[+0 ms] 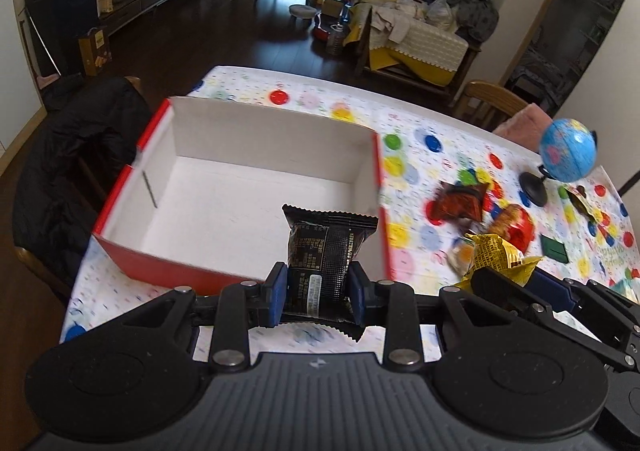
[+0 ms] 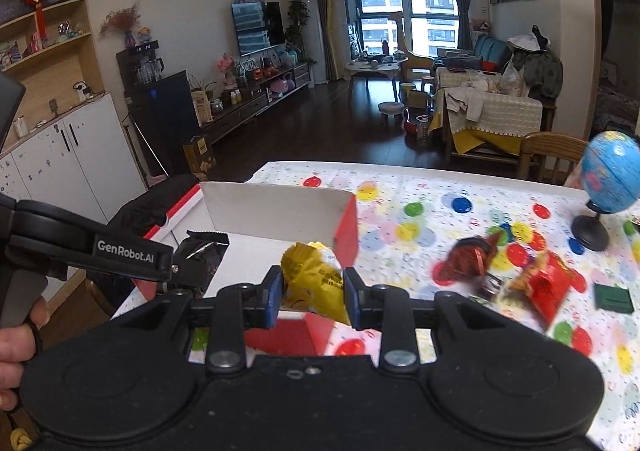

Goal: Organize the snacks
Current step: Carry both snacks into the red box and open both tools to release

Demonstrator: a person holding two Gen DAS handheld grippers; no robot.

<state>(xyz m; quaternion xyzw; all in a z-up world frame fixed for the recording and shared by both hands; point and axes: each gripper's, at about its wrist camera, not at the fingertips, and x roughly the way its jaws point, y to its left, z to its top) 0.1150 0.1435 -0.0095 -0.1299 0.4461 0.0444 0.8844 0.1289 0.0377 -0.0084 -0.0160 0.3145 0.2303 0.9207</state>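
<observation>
My left gripper (image 1: 317, 291) is shut on a black snack packet (image 1: 326, 255) and holds it over the near edge of the red box with a white inside (image 1: 224, 187). My right gripper (image 2: 309, 297) is shut on a yellow snack packet (image 2: 314, 279), held above the box's near right corner (image 2: 346, 227). In the left wrist view the yellow packet (image 1: 496, 255) and the right gripper show at the right. In the right wrist view the left gripper and black packet (image 2: 204, 251) show at the left. Loose snacks, dark red (image 1: 460, 201) and red (image 1: 514, 227), lie on the table right of the box.
A dotted tablecloth (image 1: 420, 155) covers the table. A small blue globe on a black stand (image 1: 568, 151) stands at the right, with a green block (image 1: 554, 247) near it. A chair with a black coat (image 1: 72, 155) is at the left, a wooden chair (image 2: 552, 155) behind.
</observation>
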